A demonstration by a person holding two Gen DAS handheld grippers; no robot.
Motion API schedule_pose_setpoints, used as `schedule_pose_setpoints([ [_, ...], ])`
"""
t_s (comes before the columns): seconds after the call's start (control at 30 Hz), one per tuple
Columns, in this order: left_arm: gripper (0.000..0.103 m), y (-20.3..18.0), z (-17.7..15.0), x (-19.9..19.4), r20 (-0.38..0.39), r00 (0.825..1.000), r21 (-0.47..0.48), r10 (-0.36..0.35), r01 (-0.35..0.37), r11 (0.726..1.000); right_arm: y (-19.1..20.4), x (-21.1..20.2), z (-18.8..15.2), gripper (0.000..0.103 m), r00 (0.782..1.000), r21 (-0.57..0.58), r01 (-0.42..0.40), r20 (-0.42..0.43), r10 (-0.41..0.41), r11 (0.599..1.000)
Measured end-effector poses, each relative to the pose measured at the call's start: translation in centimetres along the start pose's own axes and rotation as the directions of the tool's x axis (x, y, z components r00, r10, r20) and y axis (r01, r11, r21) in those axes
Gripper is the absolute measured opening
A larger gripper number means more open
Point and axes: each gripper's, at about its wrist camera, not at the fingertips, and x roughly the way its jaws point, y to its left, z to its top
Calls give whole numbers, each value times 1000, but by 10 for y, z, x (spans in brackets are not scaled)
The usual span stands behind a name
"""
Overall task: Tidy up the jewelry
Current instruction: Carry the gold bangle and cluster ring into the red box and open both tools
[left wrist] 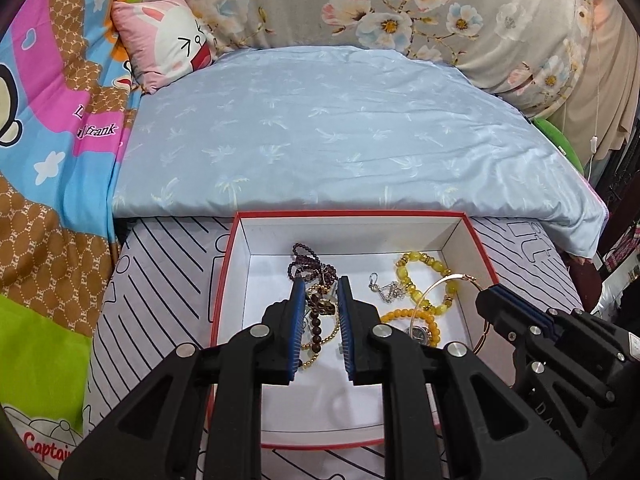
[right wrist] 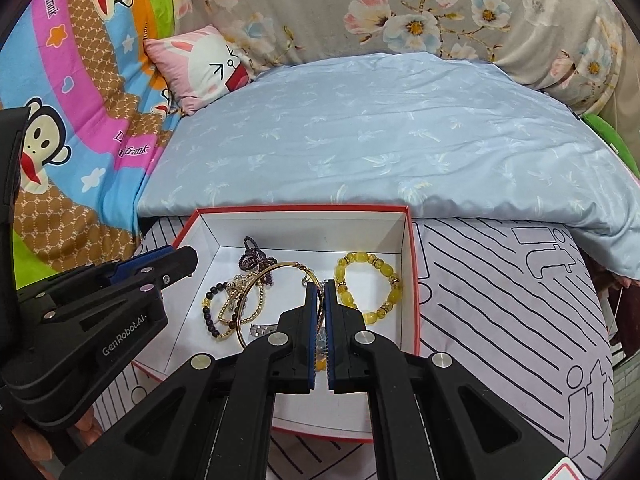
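A white box with a red rim (left wrist: 352,214) (right wrist: 304,209) lies on a striped sheet and holds jewelry. My right gripper (right wrist: 319,282) (left wrist: 490,291) is shut on a thin gold bangle (right wrist: 256,280) (left wrist: 440,280), whose hoop hangs over the box's contents. A yellow bead bracelet (right wrist: 360,258) (left wrist: 416,257) lies at the far right of the box, a purple bead strand (left wrist: 304,248) (right wrist: 250,260) at the back. My left gripper (left wrist: 320,282) (right wrist: 192,258) hovers over the box's left part, jaws slightly apart and empty. A dark bead bracelet (right wrist: 212,312) and gold bead strings lie below it.
An orange bead bracelet (left wrist: 400,314), a watch (left wrist: 420,332) and a silver charm (left wrist: 390,292) also lie in the box. A folded light-blue quilt (left wrist: 340,132) sits right behind it. A pink pillow (left wrist: 168,44) and a floral quilt (left wrist: 400,8) lie farther back, a cartoon sheet (left wrist: 52,152) on the left.
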Motion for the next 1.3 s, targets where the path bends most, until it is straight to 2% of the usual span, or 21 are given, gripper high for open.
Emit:
schedule_pose_setpoints([
  [0.47, 16, 5, -2, 25, -36, 999, -4, 12, -12, 1000, -1, 25, -2, 3, 999, 1, 7, -36, -7, 1000],
  [1.0, 16, 2, -8, 35, -52, 998, 5, 29, -29, 1000, -2, 37, -5, 4, 998, 1, 14, -64, -14, 1000],
  [1.03, 18, 2, -8, 35, -53, 998, 6, 29, -28, 1000, -2, 37, -6, 4, 998, 1, 12, -61, -12, 1000],
  [1.1, 27, 2, -8, 34, -51, 998, 7, 41, -41, 999, 0, 35, -6, 10, 998, 2, 13, -56, -13, 1000],
  [1.13, 39, 3, -9, 34, -48, 998, 5, 50, -50, 999, 0, 33, -5, 12, 999, 3, 13, -53, -13, 1000],
  [1.17, 46, 3, -9, 33, -44, 997, 2, 59, -59, 998, 0, 32, -5, 16, 999, 4, 12, -49, -12, 1000],
  [1.2, 47, 3, -9, 30, -35, 997, -3, 64, -64, 998, 1, 30, -5, 20, 999, 4, 12, -44, -12, 1000],
  [1.3, 48, 3, -9, 26, -31, 997, -4, 64, -64, 998, 3, 22, -5, 23, 1000, 0, 14, -28, -14, 1000],
])
